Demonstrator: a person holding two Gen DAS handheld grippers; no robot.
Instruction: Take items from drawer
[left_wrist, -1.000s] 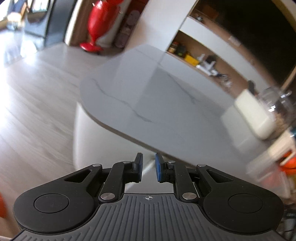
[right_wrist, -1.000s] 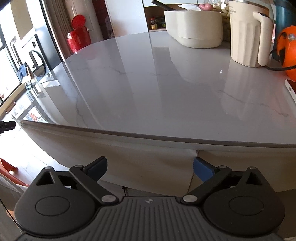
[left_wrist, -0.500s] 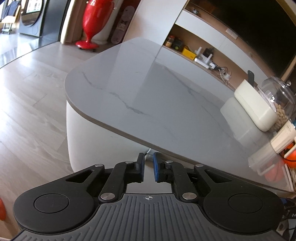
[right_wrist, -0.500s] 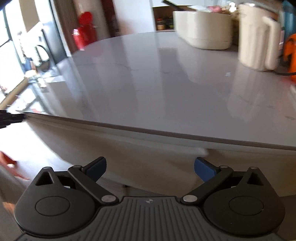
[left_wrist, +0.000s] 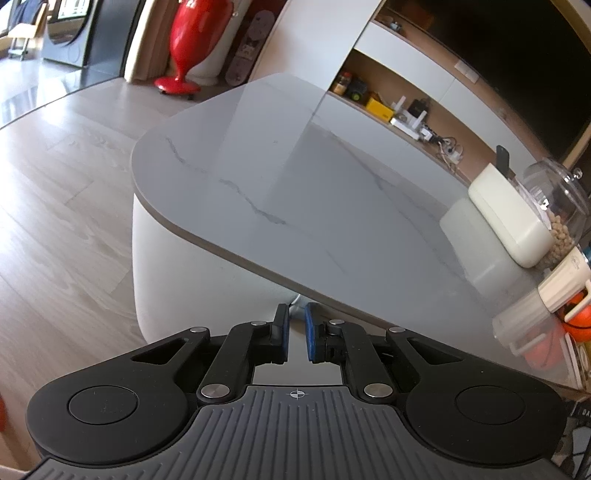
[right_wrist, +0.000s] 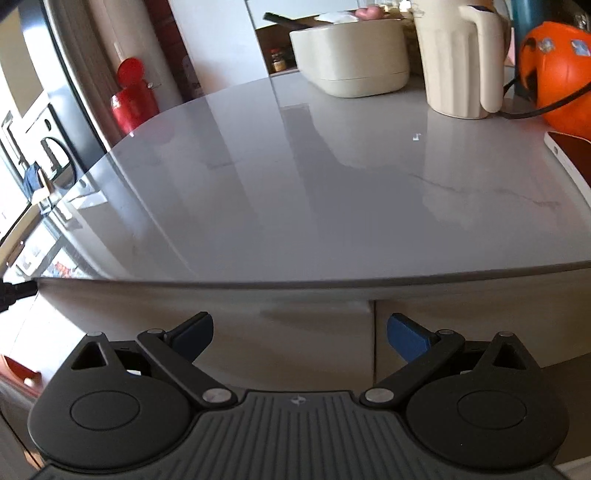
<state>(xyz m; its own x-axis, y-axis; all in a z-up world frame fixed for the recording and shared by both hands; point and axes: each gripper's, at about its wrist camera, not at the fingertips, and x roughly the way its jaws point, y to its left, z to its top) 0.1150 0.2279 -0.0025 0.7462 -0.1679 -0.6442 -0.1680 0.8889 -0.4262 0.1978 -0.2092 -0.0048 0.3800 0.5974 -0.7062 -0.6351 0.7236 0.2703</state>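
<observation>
Drawer front (right_wrist: 317, 332) half hidden under table (right_wrist: 332, 192)

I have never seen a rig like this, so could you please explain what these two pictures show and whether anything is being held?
Each picture comes from a camera on a hand-held two-finger gripper, looking forward along its fingers. One view shows the left gripper, shut, with nothing visibly gripped. The other shows the right gripper, open and empty. Both face the edge of a grey marble table. At its far side stand a cream box, a cream jug and an orange ball. Below the edge are pale fronts, perhaps the drawer; none is open.
</observation>
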